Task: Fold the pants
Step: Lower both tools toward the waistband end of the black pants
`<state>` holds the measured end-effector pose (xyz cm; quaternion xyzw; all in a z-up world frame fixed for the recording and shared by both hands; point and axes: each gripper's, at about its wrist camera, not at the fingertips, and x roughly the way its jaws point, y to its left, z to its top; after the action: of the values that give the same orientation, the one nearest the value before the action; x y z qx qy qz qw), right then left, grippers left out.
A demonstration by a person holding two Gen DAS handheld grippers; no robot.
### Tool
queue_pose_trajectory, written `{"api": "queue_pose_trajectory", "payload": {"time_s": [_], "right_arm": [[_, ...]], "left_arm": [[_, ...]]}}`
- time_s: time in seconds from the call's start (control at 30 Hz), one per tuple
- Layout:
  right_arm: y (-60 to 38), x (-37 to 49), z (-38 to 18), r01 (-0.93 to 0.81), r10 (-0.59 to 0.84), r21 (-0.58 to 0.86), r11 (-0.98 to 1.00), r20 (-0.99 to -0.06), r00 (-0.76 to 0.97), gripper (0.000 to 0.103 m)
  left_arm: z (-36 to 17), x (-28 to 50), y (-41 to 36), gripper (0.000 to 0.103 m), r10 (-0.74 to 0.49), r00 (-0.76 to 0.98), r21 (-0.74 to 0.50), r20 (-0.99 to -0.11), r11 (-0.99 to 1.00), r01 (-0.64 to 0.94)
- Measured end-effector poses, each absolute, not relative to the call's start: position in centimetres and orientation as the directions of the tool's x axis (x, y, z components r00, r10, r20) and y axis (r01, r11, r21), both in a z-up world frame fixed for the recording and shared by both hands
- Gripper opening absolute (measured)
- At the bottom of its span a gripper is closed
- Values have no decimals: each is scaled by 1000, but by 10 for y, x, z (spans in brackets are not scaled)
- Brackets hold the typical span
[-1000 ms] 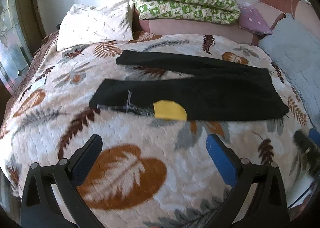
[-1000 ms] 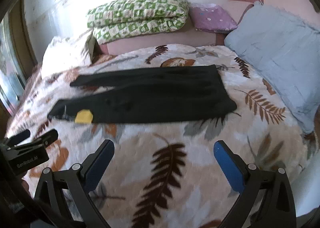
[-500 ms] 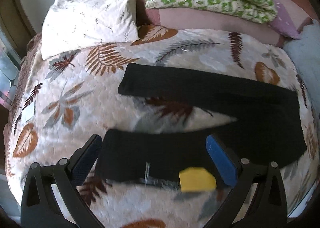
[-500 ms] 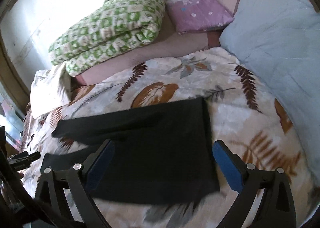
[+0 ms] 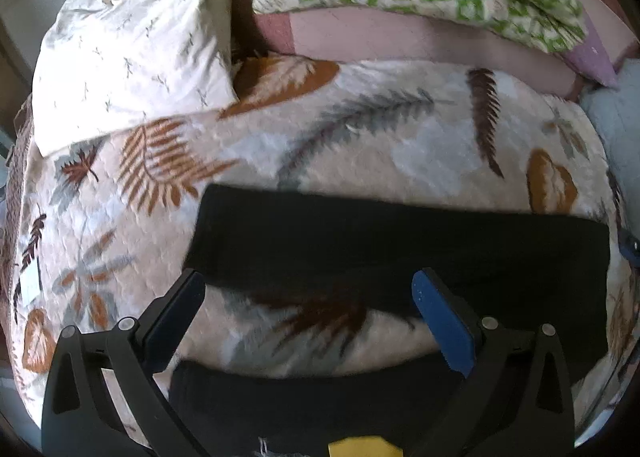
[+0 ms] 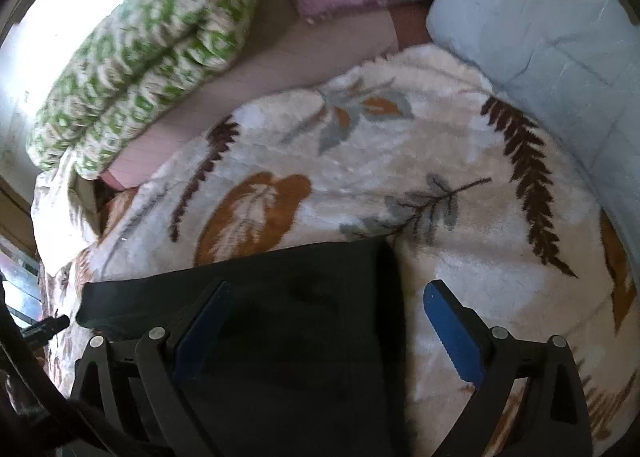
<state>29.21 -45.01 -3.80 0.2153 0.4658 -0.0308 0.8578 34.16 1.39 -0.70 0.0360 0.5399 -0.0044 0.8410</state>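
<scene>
Leaf-patterned bed (image 5: 380,145) beneath one pair of black pants (image 5: 400,241), laid flat, two legs spread apart, yellow tag (image 5: 364,449) at near hem. Two claws, left claw (image 5: 308,317) and right claw (image 6: 324,321), both spread wide, empty, hovering above fabric.

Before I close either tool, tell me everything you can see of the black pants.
The black pants lie flat on the leaf-print bedspread, unfolded, soft dark fabric. The two legs spread apart with bedspread showing between them; a yellow tag sits on the nearer leg. The waist end lies between the right tool's open fingers. Neither tool grips it.
</scene>
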Motion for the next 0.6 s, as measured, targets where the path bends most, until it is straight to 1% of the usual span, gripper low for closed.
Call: {"api": "queue_pose_trajectory", "payload": {"time_s": [0.13, 0.2, 0.27, 0.33, 0.37, 0.4, 0.43, 0.47, 0.5, 0.6], "right_arm": [[-452, 307, -47, 216, 178, 339, 916, -825, 537, 93], [-451, 313, -52, 196, 212, 356, 914, -830, 516, 84], [-446, 318, -57, 172, 238, 361, 916, -838, 491, 80], [-438, 323, -62, 146, 214, 313, 939, -859, 465, 80], [-435, 325, -64, 134, 216, 306, 943, -864, 455, 77], [-434, 326, -65, 124, 222, 306, 944, -865, 451, 68], [-432, 327, -67, 114, 229, 309, 944, -864, 448, 62], [-431, 328, -69, 101, 244, 317, 943, -865, 438, 47], [-430, 329, -71, 92, 252, 320, 943, -867, 429, 35], [-428, 328, -72, 64, 252, 308, 949, -866, 432, 33]], "left_arm": [[-9, 365, 28, 103, 27, 398, 24, -917, 1000, -11], [-12, 373, 32, 103, 28, 392, 17, -919, 999, -33], [-15, 380, 31, 103, 28, 384, 19, -923, 999, -27], [-17, 384, 34, 103, 41, 378, 33, -925, 999, -27], [-17, 386, 38, 103, 46, 380, 35, -924, 999, -35], [-16, 388, 46, 103, 53, 386, 35, -921, 998, -51], [-17, 389, 51, 103, 59, 385, 37, -921, 997, -65], [-19, 393, 60, 103, 65, 375, 36, -925, 996, -84], [-22, 395, 67, 103, 64, 362, 31, -930, 995, -97], [-39, 402, 82, 103, 49, 298, 18, -953, 994, -107]]}}
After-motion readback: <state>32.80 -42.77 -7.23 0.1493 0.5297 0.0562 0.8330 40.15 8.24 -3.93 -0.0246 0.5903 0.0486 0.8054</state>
